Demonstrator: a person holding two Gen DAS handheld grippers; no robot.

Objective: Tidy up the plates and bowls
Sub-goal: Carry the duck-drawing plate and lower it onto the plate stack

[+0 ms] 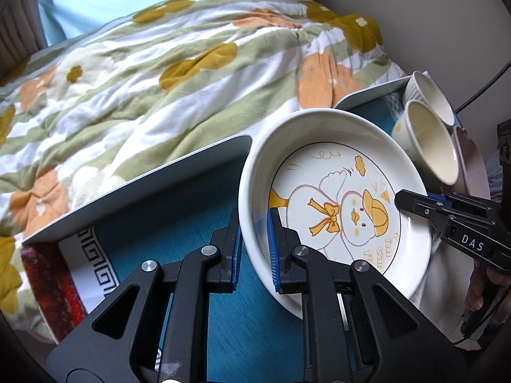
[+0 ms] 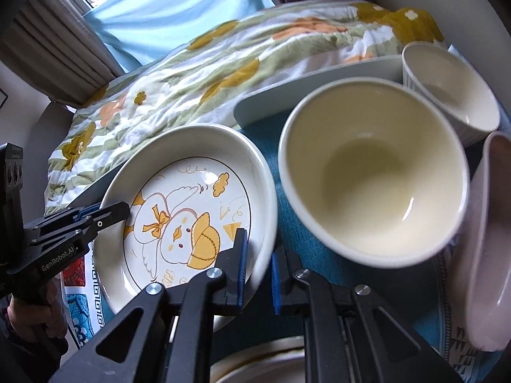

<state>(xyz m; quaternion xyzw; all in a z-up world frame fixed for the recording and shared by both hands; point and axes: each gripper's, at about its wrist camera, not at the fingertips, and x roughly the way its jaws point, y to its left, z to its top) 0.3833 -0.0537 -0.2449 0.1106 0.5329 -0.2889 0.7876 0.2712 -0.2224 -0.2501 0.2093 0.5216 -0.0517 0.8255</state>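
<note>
Gripping the duck plate (image 1: 335,210) from opposite sides, both tools hold it tilted above the teal desk (image 1: 179,242). The left hand-held gripper (image 1: 255,249) has its blue-padded fingers (image 1: 275,252) pinched across the near-left rim, one pad inside the well and one outside. The right hand-held gripper (image 2: 257,274) straddles the plate's opposite rim with its fingers set on either side of it; whether its outer pad actually presses the rim is hard to tell, though the inner pad lies against it.

Left of the left gripper, the teal surface lies bare up to a raised pale edge (image 1: 137,185), and beyond that edge sits the flowered quilt (image 1: 153,73) on the bed. Right of the right gripper things crowd in: a cream bowl (image 2: 373,172) just beside the plate's rim, a ribbed bowl (image 2: 447,86) farther ahead to the right, and a pale pink dish (image 2: 488,239) at the far right edge, close against the cream bowl.

Counted: one duck plate, two cream-toned bowls, one pink dish (its full shape is cut off by the frame), and under the right gripper the rims of another stack of dishes (image 2: 265,364), too hidden to count.
</note>
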